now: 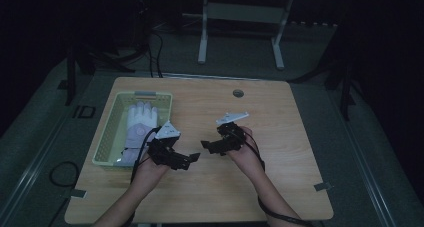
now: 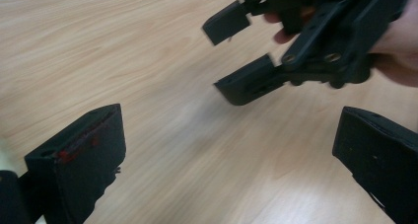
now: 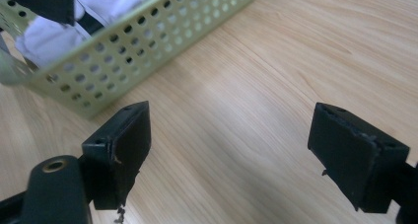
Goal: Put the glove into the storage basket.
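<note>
A white glove lies in a pale green perforated basket on the left of the wooden table. My left gripper hovers just right of the basket, open and empty; its jaws stand wide apart in the left gripper view. My right gripper faces it from the table's middle, also open and empty. The two sets of tips are close but apart. In the left gripper view the right gripper shows ahead, held by a hand. The basket and glove show in the right gripper view.
A round cable hole sits near the table's far edge. Bare wood stretches to the right and front of both grippers. Beyond the table stand the legs of a white frame on a dark floor, with cables trailing at the left.
</note>
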Tool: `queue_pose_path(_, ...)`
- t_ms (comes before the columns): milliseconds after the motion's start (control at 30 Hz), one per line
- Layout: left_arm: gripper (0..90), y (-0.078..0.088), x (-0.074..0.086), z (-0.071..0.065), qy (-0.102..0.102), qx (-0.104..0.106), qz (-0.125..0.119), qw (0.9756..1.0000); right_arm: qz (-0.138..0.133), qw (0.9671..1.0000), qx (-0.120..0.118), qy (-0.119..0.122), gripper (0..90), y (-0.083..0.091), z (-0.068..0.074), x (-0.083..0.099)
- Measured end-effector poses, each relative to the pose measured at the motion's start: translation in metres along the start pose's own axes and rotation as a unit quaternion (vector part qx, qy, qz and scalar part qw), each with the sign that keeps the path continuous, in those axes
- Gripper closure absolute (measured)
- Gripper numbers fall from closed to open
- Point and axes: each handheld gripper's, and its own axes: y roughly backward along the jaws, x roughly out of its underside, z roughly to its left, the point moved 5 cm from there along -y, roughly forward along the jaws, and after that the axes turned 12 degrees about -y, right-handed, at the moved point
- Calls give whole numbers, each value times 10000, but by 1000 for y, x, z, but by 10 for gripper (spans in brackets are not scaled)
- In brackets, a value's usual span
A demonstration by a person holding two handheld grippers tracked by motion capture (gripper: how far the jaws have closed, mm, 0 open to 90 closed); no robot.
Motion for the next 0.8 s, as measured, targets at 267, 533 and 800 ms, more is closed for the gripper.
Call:
queue_pose_path(267, 1, -26, 0, -24, -219, 258, 132, 9993, -47, 9999, 73, -140, 161, 17, -25, 24)
queue_pose_path(533, 1, -50, 4, -43, -269, 590, 143, 9978, -108, 9998, 67, -175, 158, 30, -44, 47)
queue_pose_path(800, 1, -66, 15, -50, -303, 635, 309, 9970, -65, 10000, 14, -69, 149, 32, -47, 69)
